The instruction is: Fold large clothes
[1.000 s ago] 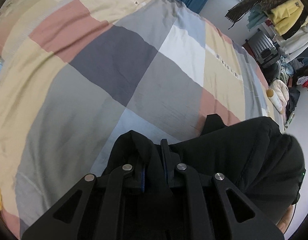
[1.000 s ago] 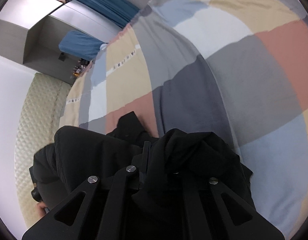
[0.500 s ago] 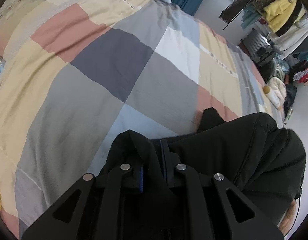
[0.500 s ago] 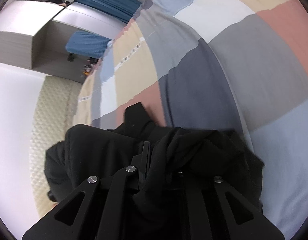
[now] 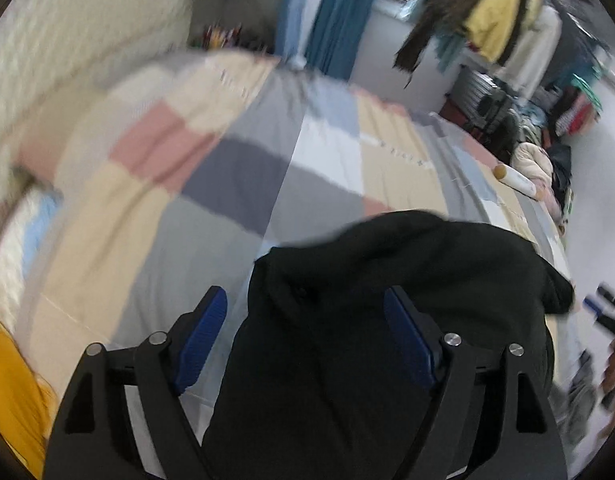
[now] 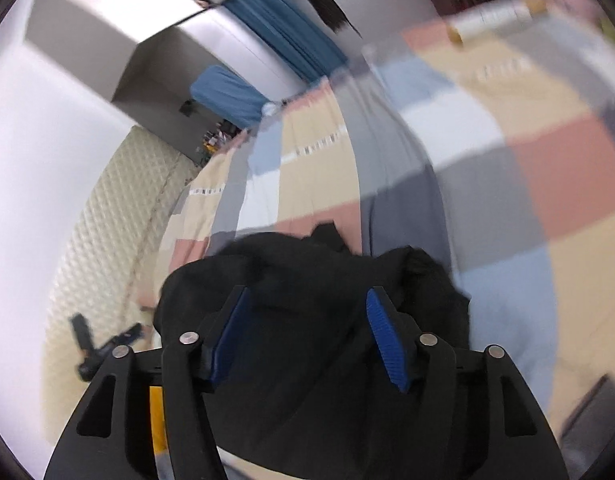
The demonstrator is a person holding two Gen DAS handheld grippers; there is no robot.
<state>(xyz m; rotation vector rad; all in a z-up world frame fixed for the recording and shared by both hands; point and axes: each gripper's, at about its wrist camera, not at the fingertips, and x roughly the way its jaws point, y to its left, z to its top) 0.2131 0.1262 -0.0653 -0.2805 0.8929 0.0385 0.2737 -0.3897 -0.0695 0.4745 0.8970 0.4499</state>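
Note:
A black garment (image 5: 387, 320) lies bunched on the patchwork bedspread (image 5: 227, 184). My left gripper (image 5: 307, 340) is open, its blue pads (image 5: 199, 340) spread wide on either side of the cloth, which drapes between them. In the right wrist view the same black garment (image 6: 307, 320) fills the lower middle. My right gripper (image 6: 307, 340) is also open, with its blue pads (image 6: 383, 340) apart over the cloth. Both views are blurred by motion.
A white roll (image 5: 515, 180) lies at the far edge of the bed and also shows in the right wrist view (image 6: 491, 20). Clothes hang on a rack (image 5: 499, 20) beyond the bed. A padded headboard (image 6: 115, 220) and blue curtains (image 5: 331, 20) stand behind.
Both grippers were shut on the black garment; both have now opened and let go. Both cameras have tilted up, showing more of the room.

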